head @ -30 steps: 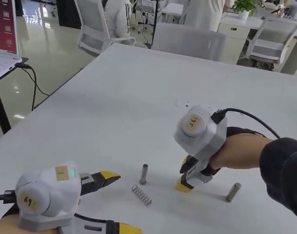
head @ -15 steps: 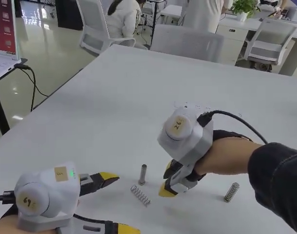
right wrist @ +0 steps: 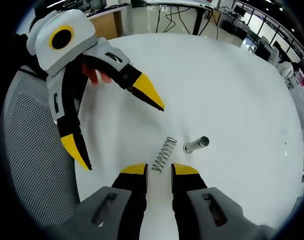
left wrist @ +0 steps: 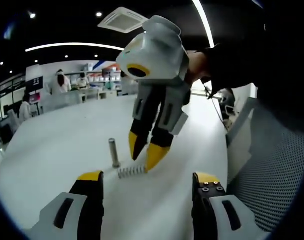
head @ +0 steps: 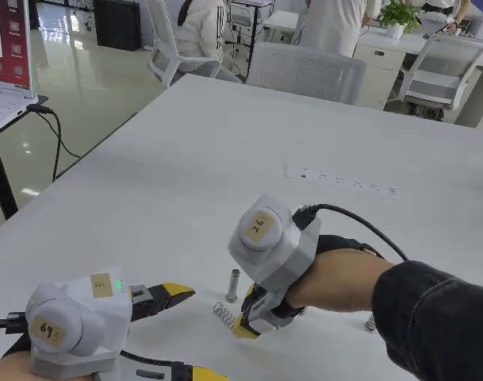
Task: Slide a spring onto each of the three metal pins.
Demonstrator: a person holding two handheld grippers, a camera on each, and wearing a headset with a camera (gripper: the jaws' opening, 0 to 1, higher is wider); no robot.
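Right tongs (right wrist: 159, 171) hover point-down over a spring (right wrist: 164, 151) lying on the white surface (head: 225, 159). Their jaws are narrowly parted and clasp nothing, with the coil's near end just at their tips. A metal pin (right wrist: 196, 144) stands upright just beside the spring. The left tongs (left wrist: 148, 177) sit nearby, spread wide and empty.

A coiled spring (right wrist: 163, 154) lies flat just beside an upright metal pin (right wrist: 195, 144).

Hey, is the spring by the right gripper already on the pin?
No, the spring lies on its side beside the bare metal pin, its near end between the right gripper's open jaws.
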